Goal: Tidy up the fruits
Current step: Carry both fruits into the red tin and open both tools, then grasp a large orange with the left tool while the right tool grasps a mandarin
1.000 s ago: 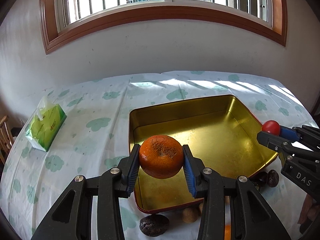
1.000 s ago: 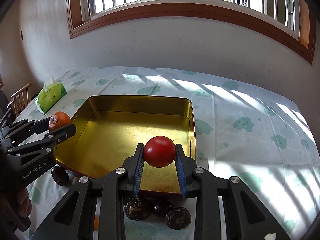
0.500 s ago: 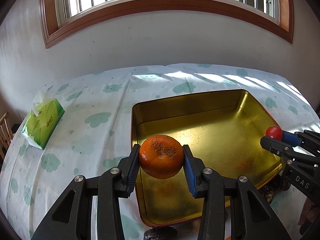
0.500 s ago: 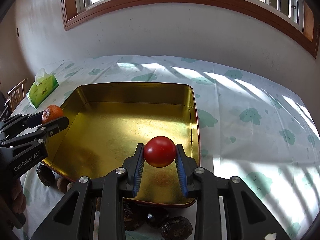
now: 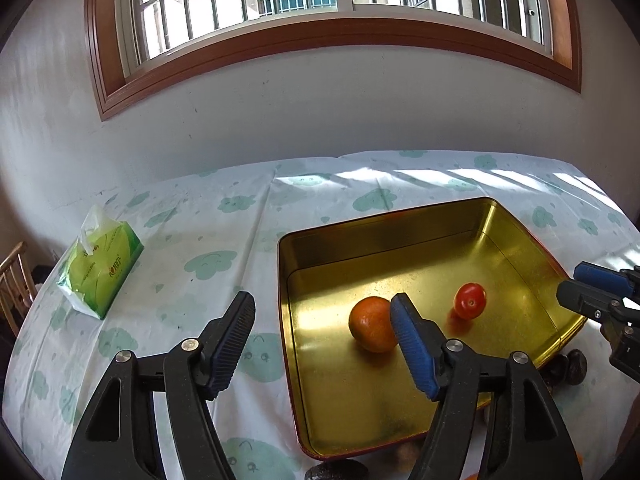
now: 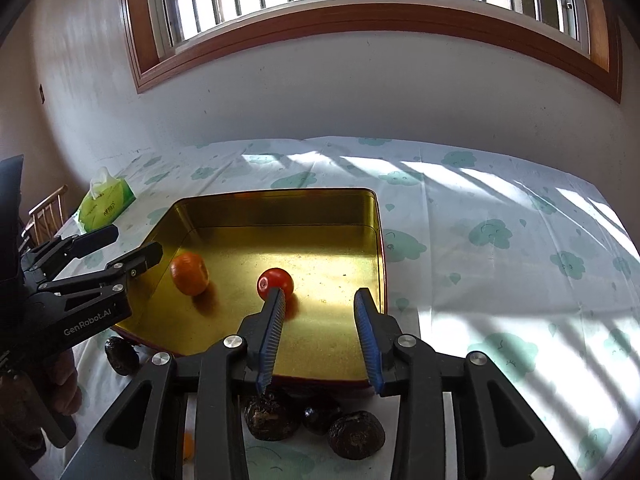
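Note:
A gold tin tray (image 5: 516, 240) (image 6: 372, 216) lies on the clouded tablecloth. An orange (image 5: 370, 324) (image 6: 190, 267) rests on the tray floor at its left side, and a red tomato (image 5: 470, 301) (image 6: 275, 283) rests near the middle. My left gripper (image 5: 322, 318) (image 6: 134, 242) hangs over the tray's left rim, its jaws opening, with nothing between them; the orange shows partly behind its right finger. My right gripper (image 6: 320, 300) (image 5: 576, 284) stands over the tray's near edge, its jaws opening and empty, with the tomato just beyond its left fingertip.
Several dark wrinkled fruits (image 6: 272, 420) lie on the cloth in front of the tray's near rim, one more (image 6: 121, 356) to its left. A green tissue pack (image 5: 100, 266) (image 6: 106, 202) sits at the far left. A wooden chair (image 6: 46, 216) stands beyond the table's left edge.
Both grippers let go. The orange dropped from the left jaws onto the tray floor, and the tomato dropped from the right jaws. Both pairs of jaws spread apart.

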`<state>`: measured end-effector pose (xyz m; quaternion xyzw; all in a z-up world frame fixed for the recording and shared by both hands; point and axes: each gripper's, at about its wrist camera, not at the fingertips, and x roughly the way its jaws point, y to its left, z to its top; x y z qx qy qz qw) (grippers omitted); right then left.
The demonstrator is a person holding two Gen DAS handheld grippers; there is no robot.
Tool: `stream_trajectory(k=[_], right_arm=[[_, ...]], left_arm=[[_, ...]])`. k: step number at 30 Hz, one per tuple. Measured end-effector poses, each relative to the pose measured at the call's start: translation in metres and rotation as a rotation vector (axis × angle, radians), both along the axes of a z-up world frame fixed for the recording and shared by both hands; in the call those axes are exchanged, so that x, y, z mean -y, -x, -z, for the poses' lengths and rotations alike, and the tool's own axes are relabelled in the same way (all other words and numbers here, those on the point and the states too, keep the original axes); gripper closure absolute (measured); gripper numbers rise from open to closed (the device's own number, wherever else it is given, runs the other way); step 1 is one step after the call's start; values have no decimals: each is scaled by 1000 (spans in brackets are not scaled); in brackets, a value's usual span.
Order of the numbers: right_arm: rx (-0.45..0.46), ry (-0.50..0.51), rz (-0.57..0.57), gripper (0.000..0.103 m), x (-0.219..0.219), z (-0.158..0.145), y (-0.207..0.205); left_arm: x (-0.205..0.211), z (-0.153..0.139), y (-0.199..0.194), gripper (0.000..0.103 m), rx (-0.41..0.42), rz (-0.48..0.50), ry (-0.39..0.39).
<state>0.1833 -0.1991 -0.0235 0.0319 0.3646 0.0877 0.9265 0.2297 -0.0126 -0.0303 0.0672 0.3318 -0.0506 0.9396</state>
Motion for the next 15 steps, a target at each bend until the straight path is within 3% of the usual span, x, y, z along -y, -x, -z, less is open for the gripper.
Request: stream_trajectory(k=[3,7,15], right_arm=[[14,-30,-14,67,8,-4,30],[12,-40,-37,49,15,-2,72],[-41,21,-94,44,2,23,115]], left_arm=[[-6,-8,9,32,16,1,1],[-14,-15,32,32,25,12,18],[-36,-12,91,32,-10,24,100]])
